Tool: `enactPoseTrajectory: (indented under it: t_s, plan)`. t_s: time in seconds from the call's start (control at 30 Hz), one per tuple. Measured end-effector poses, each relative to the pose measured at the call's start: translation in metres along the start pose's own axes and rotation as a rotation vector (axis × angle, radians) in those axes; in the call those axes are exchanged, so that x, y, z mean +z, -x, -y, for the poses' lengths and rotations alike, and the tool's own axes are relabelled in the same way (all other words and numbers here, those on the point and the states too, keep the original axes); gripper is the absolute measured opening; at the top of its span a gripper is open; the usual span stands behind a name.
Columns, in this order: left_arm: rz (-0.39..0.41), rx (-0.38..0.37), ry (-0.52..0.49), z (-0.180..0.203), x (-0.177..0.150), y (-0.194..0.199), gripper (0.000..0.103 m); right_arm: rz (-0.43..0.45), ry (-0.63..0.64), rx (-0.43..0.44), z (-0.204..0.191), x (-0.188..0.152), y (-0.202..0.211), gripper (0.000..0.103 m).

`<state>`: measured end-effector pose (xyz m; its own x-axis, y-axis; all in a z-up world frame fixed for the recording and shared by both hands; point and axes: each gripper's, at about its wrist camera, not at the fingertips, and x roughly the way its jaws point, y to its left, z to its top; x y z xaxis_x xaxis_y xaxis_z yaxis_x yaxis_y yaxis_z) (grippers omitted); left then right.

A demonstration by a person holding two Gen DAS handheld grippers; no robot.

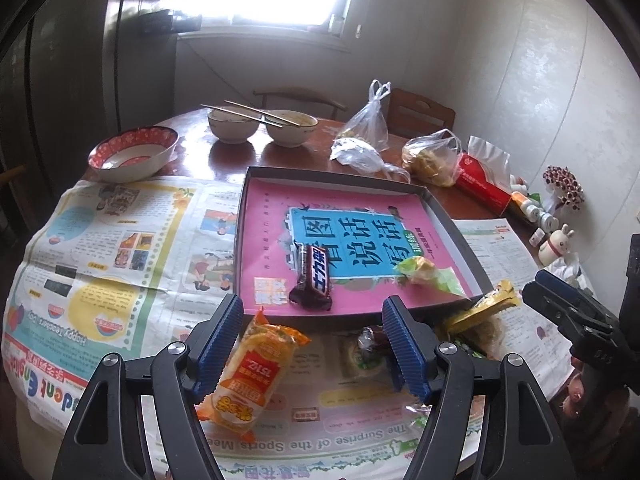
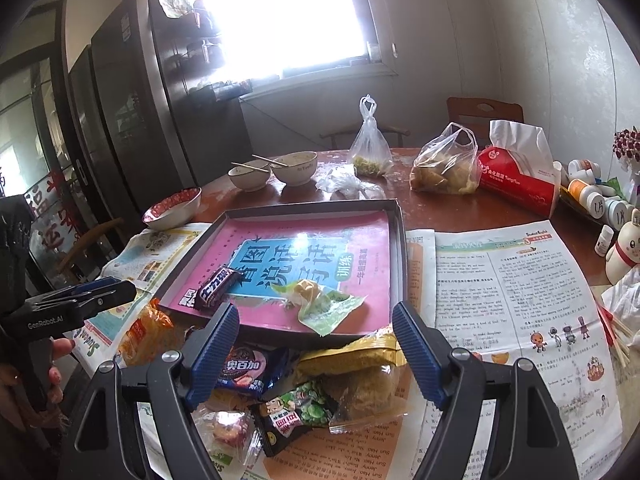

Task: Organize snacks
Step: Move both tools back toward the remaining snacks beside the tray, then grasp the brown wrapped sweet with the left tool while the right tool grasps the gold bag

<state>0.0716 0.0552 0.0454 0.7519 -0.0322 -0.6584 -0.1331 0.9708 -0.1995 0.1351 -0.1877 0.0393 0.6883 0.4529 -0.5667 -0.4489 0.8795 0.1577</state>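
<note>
A shallow dark tray (image 1: 452,224) (image 2: 398,264) lined with a pink book cover holds a dark chocolate bar (image 1: 312,278) (image 2: 218,286) and a green-wrapped snack (image 1: 426,274) (image 2: 320,300). My left gripper (image 1: 312,324) is open and empty above an orange snack pack (image 1: 250,376) (image 2: 146,332) in front of the tray. My right gripper (image 2: 314,332) is open and empty over a pile with a blue cookie pack (image 2: 250,370), a green pea pack (image 2: 298,410) and a yellow pack (image 2: 360,364) (image 1: 486,304).
Newspaper (image 1: 100,240) (image 2: 508,280) covers the near table. Behind the tray stand a red-rimmed bowl (image 1: 132,154), two bowls with chopsticks (image 1: 262,126), plastic bags (image 2: 446,164) and a red tissue pack (image 2: 520,176). Small bottles and figurines (image 2: 604,204) line the right edge.
</note>
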Motion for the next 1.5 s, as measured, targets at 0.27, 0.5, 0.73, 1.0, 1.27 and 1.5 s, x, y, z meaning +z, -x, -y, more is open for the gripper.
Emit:
enactPoseTrajectory:
  t_s: [0.27,0.5,0.73,1.0,1.27,1.5]
  plan:
    - [-0.016,-0.015,-0.032,0.013,-0.004,-0.003,0.074,-0.011,-0.009,-0.009,0.005,-0.006,0.001,0.079]
    - [-0.033,-0.026,-0.064,0.023,-0.009,-0.008,0.074,-0.02,-0.018,-0.012,0.008,-0.009,0.0,0.079]
    - [-0.042,-0.027,-0.075,0.026,-0.011,-0.01,0.074,-0.026,-0.023,-0.016,0.011,-0.011,0.0,0.079]
    - [-0.055,-0.035,-0.096,0.034,-0.014,-0.013,0.074,-0.04,-0.045,-0.028,0.019,-0.012,-0.002,0.079]
    - [-0.072,-0.038,-0.113,0.042,-0.019,-0.02,0.074,-0.06,-0.047,-0.038,0.025,-0.017,-0.01,0.079]
    - [-0.102,-0.041,-0.133,0.049,-0.027,-0.032,0.074,-0.109,-0.071,-0.035,0.028,-0.024,-0.028,0.079]
